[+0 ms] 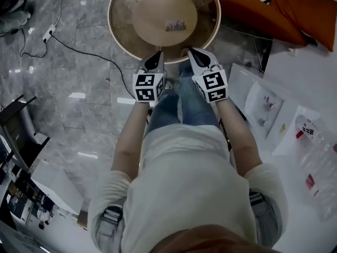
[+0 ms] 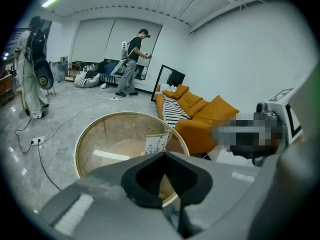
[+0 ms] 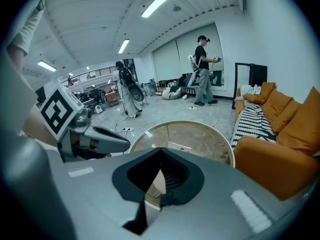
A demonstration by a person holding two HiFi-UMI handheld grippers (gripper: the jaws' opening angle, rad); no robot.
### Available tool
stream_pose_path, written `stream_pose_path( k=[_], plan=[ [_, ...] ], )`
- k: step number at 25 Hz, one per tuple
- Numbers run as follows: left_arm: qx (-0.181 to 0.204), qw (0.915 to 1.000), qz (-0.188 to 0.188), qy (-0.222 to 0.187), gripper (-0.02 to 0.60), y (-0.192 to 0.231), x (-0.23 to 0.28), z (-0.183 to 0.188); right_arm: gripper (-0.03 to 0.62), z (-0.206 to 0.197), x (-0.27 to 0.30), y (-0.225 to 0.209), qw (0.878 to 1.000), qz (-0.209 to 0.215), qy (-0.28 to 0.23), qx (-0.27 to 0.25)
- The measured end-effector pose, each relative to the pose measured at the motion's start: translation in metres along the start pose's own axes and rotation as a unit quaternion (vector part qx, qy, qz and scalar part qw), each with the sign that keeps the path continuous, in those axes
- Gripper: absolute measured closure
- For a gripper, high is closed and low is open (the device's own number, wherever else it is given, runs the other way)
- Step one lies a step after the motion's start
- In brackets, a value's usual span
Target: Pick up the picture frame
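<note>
A small picture frame [image 1: 176, 25] with a white printed face stands on a round glass table [image 1: 122, 36] with a light rim, straight ahead of me. In the left gripper view the picture frame [image 2: 156, 144] shows just past the jaw tips. My left gripper [image 1: 158, 55] and right gripper [image 1: 191, 52] hang side by side over the table's near rim, short of the frame. Both are shut with nothing between the jaws. The left gripper [image 2: 164, 154] and right gripper [image 3: 161, 149] point down at the glass table [image 3: 200, 126].
An orange sofa [image 1: 295, 7] with a striped cushion [image 2: 172, 111] stands to the right of the table. A cable and power strip [image 1: 48, 33] lie on the marble floor at the left. A white surface [image 1: 295, 67] with packets is on my right. Other people stand far back.
</note>
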State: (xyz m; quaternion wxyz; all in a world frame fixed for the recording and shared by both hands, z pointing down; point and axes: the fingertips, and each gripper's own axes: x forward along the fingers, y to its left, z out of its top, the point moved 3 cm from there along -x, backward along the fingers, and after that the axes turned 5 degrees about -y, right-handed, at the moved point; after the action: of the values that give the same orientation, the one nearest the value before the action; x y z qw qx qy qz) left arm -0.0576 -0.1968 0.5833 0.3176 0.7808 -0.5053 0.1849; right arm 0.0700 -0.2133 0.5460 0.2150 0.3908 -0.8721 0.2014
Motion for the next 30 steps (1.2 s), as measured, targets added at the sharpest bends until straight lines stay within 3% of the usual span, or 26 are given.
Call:
stream_pose_path(
  k=[12,14,16,21,30],
  plan=[
    [-0.002,0.9977,0.015,0.066,0.574,0.042,0.102,-0.039,0.591,-0.061,0.097,-0.066,0.997,0.019,0.071,-0.005],
    [0.005,0.9972,0.01,0.074,0.546,0.046,0.114,-0.046,0.566,-0.072,0.109,-0.072,0.996,0.025,0.082,-0.001],
    [0.019,0.9964,0.004,0.082,0.479,0.049,0.128,-0.054,0.54,-0.083,0.122,-0.078,0.995,0.032,0.095,-0.004],
    [0.051,0.9931,-0.003,0.106,0.419,0.058,0.16,-0.072,0.454,-0.104,0.152,-0.088,0.991,0.051,0.12,-0.016],
    [0.063,0.99,-0.007,0.126,0.388,0.073,0.207,-0.085,0.393,-0.125,0.192,-0.098,0.986,0.074,0.145,-0.039]
  ],
)
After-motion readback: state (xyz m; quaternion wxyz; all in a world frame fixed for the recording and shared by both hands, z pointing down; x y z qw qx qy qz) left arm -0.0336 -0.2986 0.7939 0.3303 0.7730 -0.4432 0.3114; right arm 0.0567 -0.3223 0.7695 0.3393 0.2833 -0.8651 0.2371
